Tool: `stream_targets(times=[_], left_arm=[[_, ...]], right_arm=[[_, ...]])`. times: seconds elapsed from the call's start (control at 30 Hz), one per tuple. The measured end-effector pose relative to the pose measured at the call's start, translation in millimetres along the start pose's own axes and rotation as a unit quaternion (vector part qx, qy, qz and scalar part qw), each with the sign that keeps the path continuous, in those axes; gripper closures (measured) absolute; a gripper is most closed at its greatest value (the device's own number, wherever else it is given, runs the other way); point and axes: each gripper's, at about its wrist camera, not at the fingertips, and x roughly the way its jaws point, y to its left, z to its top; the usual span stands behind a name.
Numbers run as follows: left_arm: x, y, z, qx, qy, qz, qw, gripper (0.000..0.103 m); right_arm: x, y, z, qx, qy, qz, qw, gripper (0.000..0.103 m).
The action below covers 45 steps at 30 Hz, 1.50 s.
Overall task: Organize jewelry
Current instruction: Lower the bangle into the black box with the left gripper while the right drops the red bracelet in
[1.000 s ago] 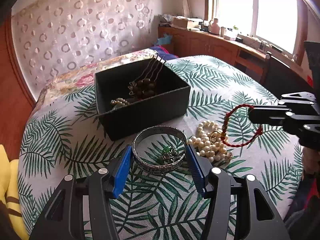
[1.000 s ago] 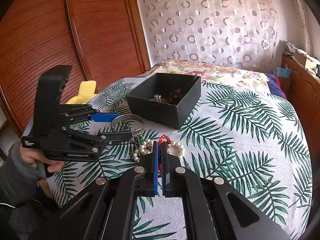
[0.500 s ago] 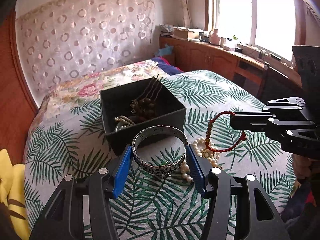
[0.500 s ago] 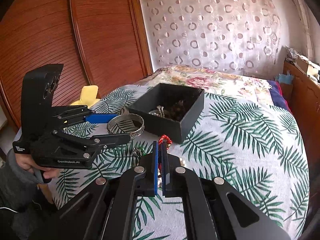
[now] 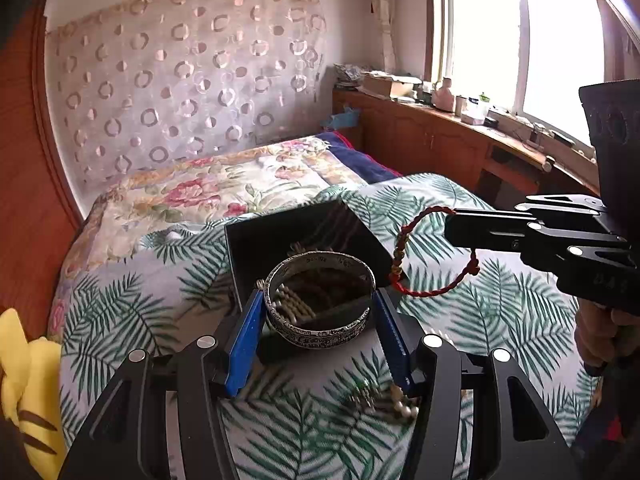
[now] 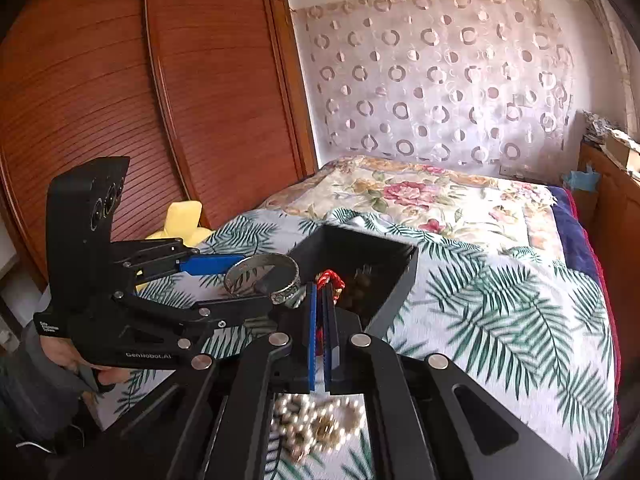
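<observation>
Bedspread (image 5: 500, 320); blurred pearls (image 6: 316, 428) underneath

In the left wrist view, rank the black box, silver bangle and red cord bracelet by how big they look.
1. black box, largest.
2 and 3. silver bangle and red cord bracelet look about alike; the bangle is nearer the camera, so I won't rank them.

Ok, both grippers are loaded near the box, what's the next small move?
Probably ease the left gripper forward and open it: its silver bangle already hangs over the black box. The right gripper, shut on the red cord bracelet, can follow.
</observation>
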Motion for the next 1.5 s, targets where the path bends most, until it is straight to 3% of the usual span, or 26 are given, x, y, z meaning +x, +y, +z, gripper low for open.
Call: stream_targets(times=[0.23,0.7,0.77,0.87,1.1,1.17,1.5], left_arm=[[21,13,16,-0.007,0.003,0.003,1.0000,0.051],[60,33,27,-0.016,0.027,0.004,0.9995,0.051],[62,32,27,-0.015,0.029,0.004,0.9995,0.051],[62,33,26,-0.016,0.030,0.001,0.9994,0.050],[56,32,26,-0.017,0.022,0.010,0.9996,0.049],[52,32,25,-0.020,0.017,0.011,0.9996,0.044],[19,24,-5,-0.035,0.010,0.004,0.9993,0.039]], right_arm=[[31,-14,11,0.000,0.017,0.010,1.000,0.100],[71,-25,1,0.013,0.063,0.024,0.998,0.099],[71,-26,1,0.014,0.063,0.025,0.998,0.098],[68,-26,2,0.015,0.057,0.016,0.998,0.071],[55,-24,0,0.007,0.051,-0.003,0.999,0.070],[49,-23,-5,0.009,0.049,-0.010,0.999,0.070],[6,-18,-50,0.027,0.053,-0.042,0.997,0.070]])
